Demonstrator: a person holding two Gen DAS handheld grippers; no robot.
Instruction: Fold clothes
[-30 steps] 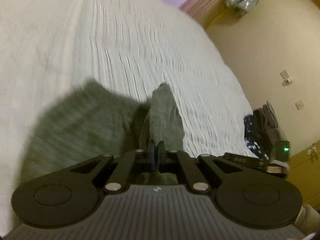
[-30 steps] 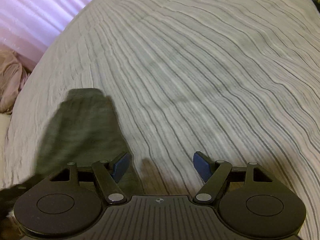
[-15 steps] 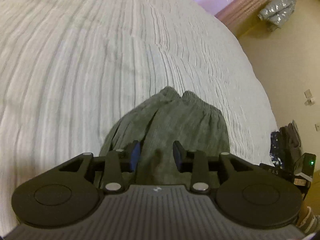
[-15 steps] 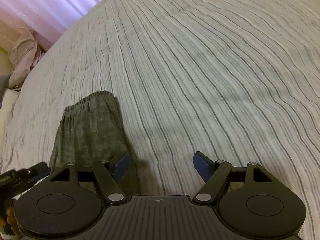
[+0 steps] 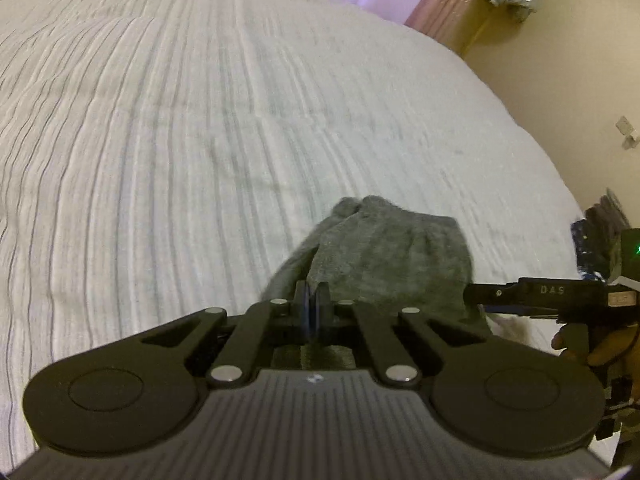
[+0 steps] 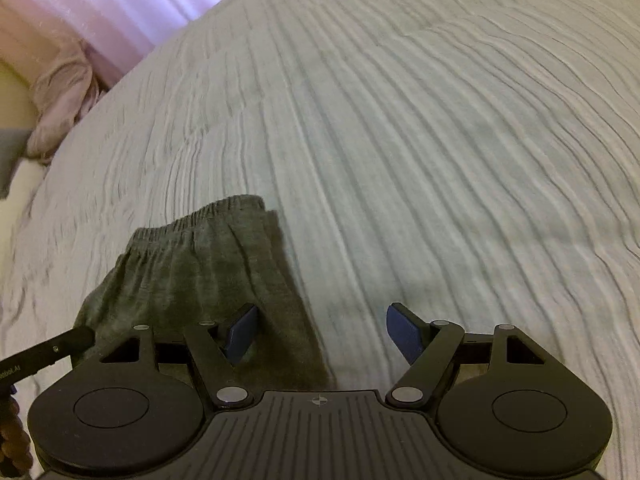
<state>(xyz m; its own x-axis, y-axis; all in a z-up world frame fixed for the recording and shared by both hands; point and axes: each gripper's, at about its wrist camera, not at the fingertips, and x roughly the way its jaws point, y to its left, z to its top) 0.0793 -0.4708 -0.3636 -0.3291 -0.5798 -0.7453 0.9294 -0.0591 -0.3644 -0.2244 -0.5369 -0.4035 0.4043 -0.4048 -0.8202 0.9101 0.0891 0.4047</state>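
One pair of grey shorts [image 6: 200, 276] is lying doubled on the bed [image 6: 440, 160], the left claw [image 5: 313, 306] pinching its near edge while the right claw [image 6: 320, 334] is hanging released, so folding looks part-done.

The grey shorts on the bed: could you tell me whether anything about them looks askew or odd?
Slightly. The grey shorts lie folded on the striped bedspread, but the layers at the waistband are not flush: one edge sits offset beside the other. The left gripper is shut on the near edge; the right gripper is open.
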